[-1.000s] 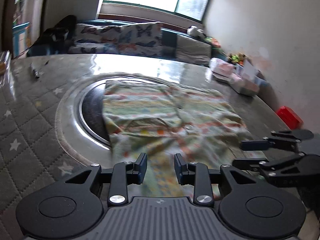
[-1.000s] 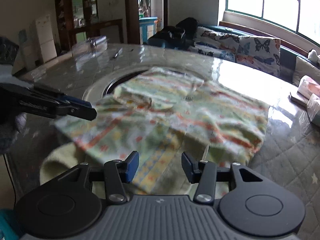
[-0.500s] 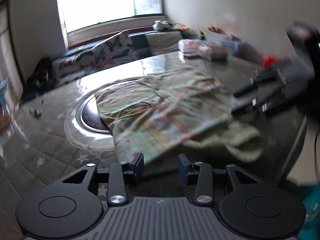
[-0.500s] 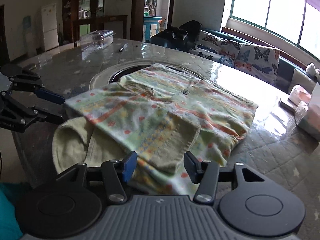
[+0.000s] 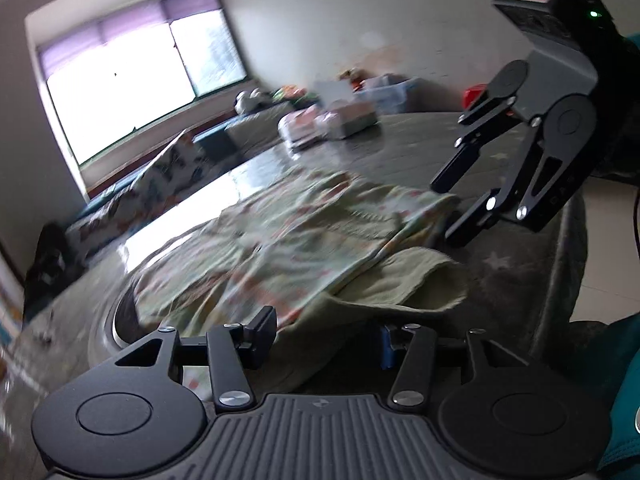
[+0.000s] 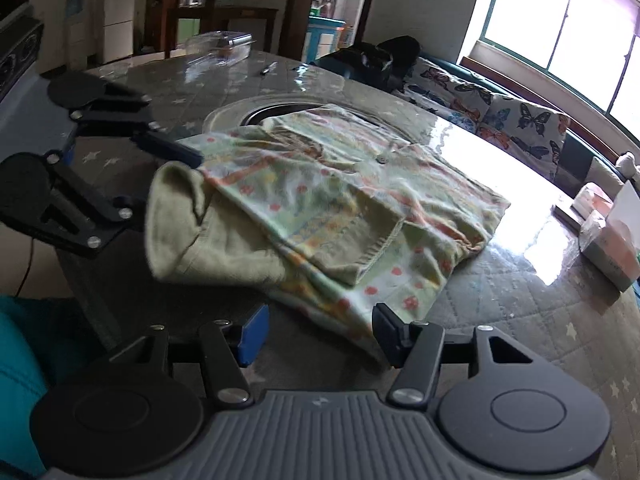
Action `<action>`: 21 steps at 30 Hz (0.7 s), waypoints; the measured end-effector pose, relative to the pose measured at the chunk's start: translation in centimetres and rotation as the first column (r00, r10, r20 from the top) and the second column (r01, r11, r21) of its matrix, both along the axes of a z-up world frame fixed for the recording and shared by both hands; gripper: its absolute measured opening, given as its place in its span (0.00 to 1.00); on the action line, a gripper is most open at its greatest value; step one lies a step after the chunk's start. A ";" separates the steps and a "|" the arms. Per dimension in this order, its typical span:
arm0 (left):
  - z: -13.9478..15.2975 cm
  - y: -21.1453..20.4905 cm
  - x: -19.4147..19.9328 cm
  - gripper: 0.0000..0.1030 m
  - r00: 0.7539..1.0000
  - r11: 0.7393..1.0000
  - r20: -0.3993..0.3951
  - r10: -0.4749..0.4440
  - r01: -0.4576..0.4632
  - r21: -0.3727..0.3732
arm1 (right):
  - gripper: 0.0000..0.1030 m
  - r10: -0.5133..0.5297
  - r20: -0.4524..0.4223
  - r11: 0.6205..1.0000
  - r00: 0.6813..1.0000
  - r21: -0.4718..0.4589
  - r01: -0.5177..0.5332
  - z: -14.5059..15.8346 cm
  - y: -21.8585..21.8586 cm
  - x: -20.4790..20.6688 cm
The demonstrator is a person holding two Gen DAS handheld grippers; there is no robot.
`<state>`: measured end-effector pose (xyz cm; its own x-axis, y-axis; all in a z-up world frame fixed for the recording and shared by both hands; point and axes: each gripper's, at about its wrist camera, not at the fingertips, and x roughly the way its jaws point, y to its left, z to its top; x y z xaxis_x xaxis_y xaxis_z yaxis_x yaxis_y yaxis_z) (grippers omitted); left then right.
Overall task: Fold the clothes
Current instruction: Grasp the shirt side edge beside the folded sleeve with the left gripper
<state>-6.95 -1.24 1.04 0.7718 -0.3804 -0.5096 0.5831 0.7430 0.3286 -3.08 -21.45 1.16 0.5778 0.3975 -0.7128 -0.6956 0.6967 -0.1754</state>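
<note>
A light green patterned garment with orange dots (image 6: 352, 184) lies partly folded on the round table (image 6: 520, 320), its plain green sleeve (image 6: 192, 232) hanging at the near edge. It also shows in the left wrist view (image 5: 304, 248). My left gripper (image 5: 326, 338) is open and empty, just short of the sleeve edge (image 5: 400, 280); it also appears in the right wrist view (image 6: 156, 176) at the garment's left corner. My right gripper (image 6: 320, 330) is open and empty at the garment's near hem, and shows in the left wrist view (image 5: 444, 208) at the garment's right corner.
A round metal-rimmed recess (image 6: 260, 114) sits mid-table under the garment's far end. Tissue boxes (image 6: 608, 240) stand at the right. A clear container (image 6: 220, 46) and a pen (image 6: 268, 68) lie far back. A butterfly-print sofa (image 6: 500, 116) runs along the window.
Both grippers have pulled back toward the near table edge and opened wider. The left gripper swung round to the garment's sleeve corner. The garment now lies settled with a folded flap on top.
</note>
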 end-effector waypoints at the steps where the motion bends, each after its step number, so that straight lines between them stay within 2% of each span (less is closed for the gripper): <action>1: 0.0 -0.1 0.1 0.38 1.000 1.000 0.001 -0.010 0.010 -0.004 | 0.58 0.007 -0.001 1.000 1.000 0.001 -0.007 -0.1 0.1 -0.1; 2: 0.1 -0.2 0.2 0.29 1.000 1.000 0.000 -0.019 0.019 -0.010 | 0.61 0.017 0.000 1.000 1.000 0.004 -0.017 -0.1 0.3 -0.2; 5: 0.7 -0.1 1.0 0.15 1.000 0.999 -0.012 -0.005 0.005 -0.042 | 0.63 0.047 0.014 0.999 0.999 0.010 -0.047 0.0 0.9 -0.4; 11: 2.7 1.1 3.7 0.11 0.996 0.984 -0.076 0.054 -0.066 -0.167 | 0.59 0.070 0.038 0.994 0.997 0.083 -0.073 0.6 2.6 0.6; 13: 3.2 1.5 4.7 0.11 0.992 0.973 -0.105 0.070 -0.091 -0.210 | 0.53 0.065 0.022 0.990 0.998 0.121 -0.068 0.7 3.0 1.4; 15: 3.5 1.9 5.4 0.11 0.988 0.964 -0.131 0.082 -0.112 -0.242 | 0.40 0.052 -0.002 0.988 0.999 0.147 -0.051 0.6 3.3 2.3; 17: 3.4 2.4 5.3 0.11 0.986 0.963 -0.136 0.094 -0.125 -0.239 | 0.26 0.028 -0.029 0.984 0.999 0.174 -0.023 0.5 3.4 3.2; 21: 3.1 3.3 4.7 0.17 0.983 0.963 -0.141 0.119 -0.149 -0.223 | 0.17 -0.009 -0.086 0.968 0.996 0.249 0.030 0.6 2.6 4.8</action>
<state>-2.24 2.08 4.16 0.7596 -0.3970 -0.5151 0.4984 0.8642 0.0689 1.72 -18.84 1.80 0.5297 0.5584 -0.6384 -0.6864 0.7244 0.0642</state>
